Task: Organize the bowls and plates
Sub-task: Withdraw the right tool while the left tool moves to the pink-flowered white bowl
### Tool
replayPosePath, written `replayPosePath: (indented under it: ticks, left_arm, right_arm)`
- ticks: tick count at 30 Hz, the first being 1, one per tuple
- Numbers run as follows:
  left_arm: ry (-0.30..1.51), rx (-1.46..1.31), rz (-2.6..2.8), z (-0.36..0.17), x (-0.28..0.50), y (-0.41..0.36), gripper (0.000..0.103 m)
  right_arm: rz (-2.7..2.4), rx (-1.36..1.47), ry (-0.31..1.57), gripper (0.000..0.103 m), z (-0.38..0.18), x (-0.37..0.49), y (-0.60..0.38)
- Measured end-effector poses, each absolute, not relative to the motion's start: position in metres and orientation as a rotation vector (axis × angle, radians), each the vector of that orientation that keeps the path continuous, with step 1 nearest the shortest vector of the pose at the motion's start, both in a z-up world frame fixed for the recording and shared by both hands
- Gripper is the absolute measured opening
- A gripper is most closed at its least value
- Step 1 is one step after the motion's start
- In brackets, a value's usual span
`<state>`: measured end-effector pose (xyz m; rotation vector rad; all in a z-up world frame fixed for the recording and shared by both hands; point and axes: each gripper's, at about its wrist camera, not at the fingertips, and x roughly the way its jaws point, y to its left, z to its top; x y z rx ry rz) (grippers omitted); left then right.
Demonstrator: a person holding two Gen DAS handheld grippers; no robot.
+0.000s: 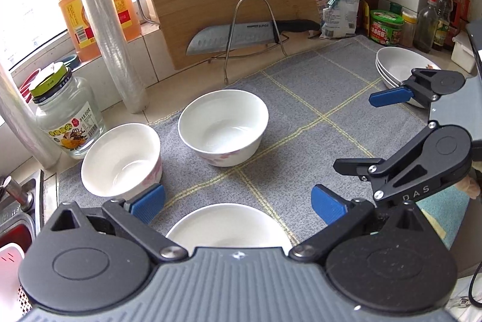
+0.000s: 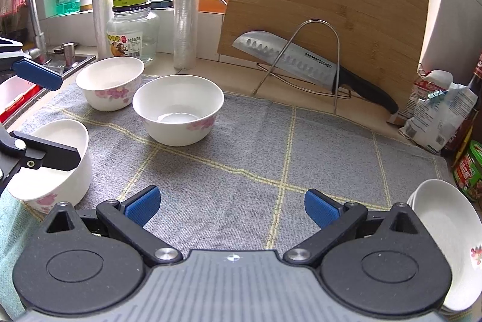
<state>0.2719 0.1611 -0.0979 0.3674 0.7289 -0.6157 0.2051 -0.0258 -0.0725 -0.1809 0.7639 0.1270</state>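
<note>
Kitchen counter under a bright window, covered by a grey checked cloth (image 2: 241,147), is your working surface. Three floral bowls sit on it: the far bowl (image 2: 110,82) at 11 o'clock in the right wrist view, the middle bowl (image 2: 178,117) just beside it, and the near bowl (image 2: 52,162) at 9 o'clock. Stacked plates (image 2: 442,234) lie at 4 o'clock, seemingly two or three; the edge distortion makes the count unsure.

Your left gripper (image 1: 238,201) hangs with fingers spread wide, straddling the near bowl without touching it. Your right gripper (image 2: 232,207) is likewise spread, over bare cloth, holding nothing.

Mind the risks: glazed rims slip from a shallow pinch, so bite deep. Nesting a bowl off-centre could chip it. The glass jar (image 2: 132,29) stands near the far bowl, and the knife (image 2: 301,63) rests in its rack at 1 o'clock; a wide swing could catch either.
</note>
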Motion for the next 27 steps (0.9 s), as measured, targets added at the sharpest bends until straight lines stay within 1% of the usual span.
replayPosePath:
  ticks: [4,13,22,26,27]
  left_arm:
    - [0.760,0.372,-0.622,-0.097,0.295,0.155,0.102]
    - [0.767,0.403,-0.671,-0.089,0.350,0.141,0.102]
    - [0.819,0.452,-0.721,-0.106,0.390,0.122,0.101]
    - [0.840,0.459,-0.749,-0.112,0.404,0.118,0.099]
    - [0.848,0.456,-0.757,-0.114,0.408,0.118,0.095]
  right_arm:
    - [0.162,-0.190,0.753,0.103,-0.073,0.217,-0.022]
    - [0.209,-0.220,0.728,0.103,-0.073,0.237,-0.006]
    - [0.271,-0.221,0.745,0.103,-0.083,0.264,0.005]
    - [0.292,-0.213,0.762,0.103,-0.089,0.279,0.010]
    - [0.296,-0.211,0.763,0.103,-0.090,0.282,0.011]
